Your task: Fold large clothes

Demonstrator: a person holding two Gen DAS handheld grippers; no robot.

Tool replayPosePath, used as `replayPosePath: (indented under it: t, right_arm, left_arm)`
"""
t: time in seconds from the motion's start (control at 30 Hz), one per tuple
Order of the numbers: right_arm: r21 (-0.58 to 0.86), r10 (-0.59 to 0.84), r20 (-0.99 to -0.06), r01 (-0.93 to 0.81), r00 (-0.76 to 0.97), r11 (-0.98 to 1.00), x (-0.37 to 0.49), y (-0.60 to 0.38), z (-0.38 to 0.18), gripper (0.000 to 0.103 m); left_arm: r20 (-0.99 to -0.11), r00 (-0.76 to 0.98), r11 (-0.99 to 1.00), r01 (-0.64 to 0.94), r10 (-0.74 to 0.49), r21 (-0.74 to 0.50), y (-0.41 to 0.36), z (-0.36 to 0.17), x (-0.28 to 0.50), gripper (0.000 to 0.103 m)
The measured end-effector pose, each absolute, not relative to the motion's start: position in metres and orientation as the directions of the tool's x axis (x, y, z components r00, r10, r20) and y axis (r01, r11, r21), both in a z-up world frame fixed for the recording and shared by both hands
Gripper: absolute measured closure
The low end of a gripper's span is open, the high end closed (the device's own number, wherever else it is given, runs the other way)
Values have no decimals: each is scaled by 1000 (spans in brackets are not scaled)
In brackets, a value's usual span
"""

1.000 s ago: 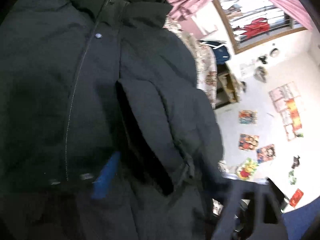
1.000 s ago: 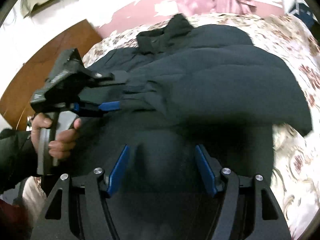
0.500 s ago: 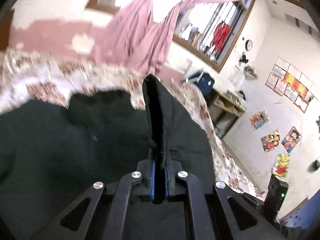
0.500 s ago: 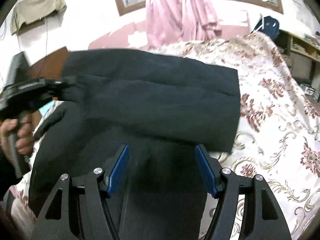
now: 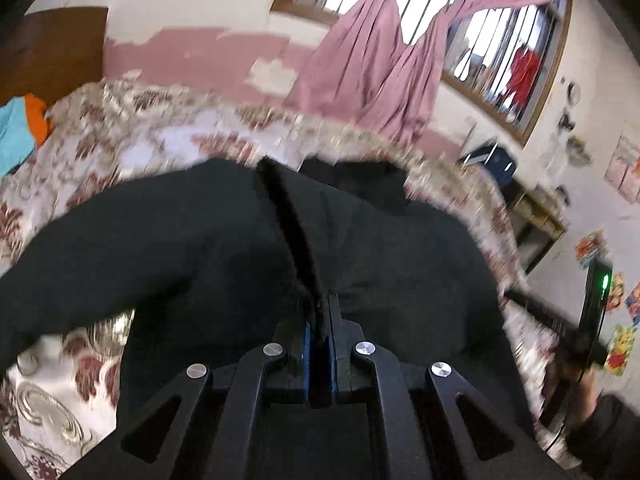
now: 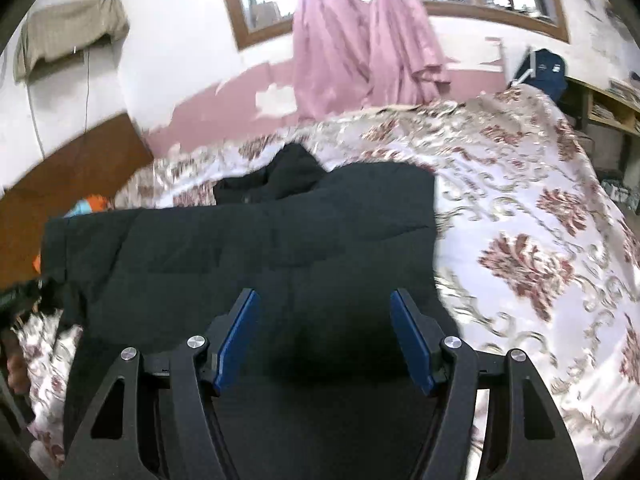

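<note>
Jacket (image 6: 248,248), black, padded: spread on floral bedspread (image 6: 540,240) ahead of both claws. Left gripper (image 5: 319,320) clamped on fabric ridge, likely for folding; right gripper (image 6: 324,336) wide apart, empty above the hem.

the left gripper (image 5: 319,320) has its two blue pads (image 5: 306,354) pressed close together, and they pinch a thin fold of the black coat (image 5: 224,248) between them. the right gripper (image 6: 324,300) has its two blue pads (image 6: 236,336) spread wide apart, with nothing between them, and it hangs just over the coat with its fingers pointing forward. at the right edge of the left view, the person's right hand (image 5: 578,388) is wrapped around a black handle, and it looks blurry.
</note>
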State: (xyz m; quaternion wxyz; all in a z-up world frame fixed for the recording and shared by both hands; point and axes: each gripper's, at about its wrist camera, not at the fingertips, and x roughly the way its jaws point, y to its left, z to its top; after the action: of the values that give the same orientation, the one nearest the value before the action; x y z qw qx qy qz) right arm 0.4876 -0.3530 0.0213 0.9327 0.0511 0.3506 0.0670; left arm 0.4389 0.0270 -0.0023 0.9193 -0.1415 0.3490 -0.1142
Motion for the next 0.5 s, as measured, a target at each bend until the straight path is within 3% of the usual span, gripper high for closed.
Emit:
replayPosePath:
  t: [0.3, 0.5]
  right_arm:
    - [21, 92, -771, -119, 631, 993, 538, -301, -31, 41]
    - [-112, -9, -766, -120, 642, 986, 536, -284, -51, 41]
  left_arm:
    - [-769, 596, 963, 28, -231, -268, 35, -76, 452, 96]
    - [-766, 596, 958, 20, -241, -286, 38, -91, 452, 91]
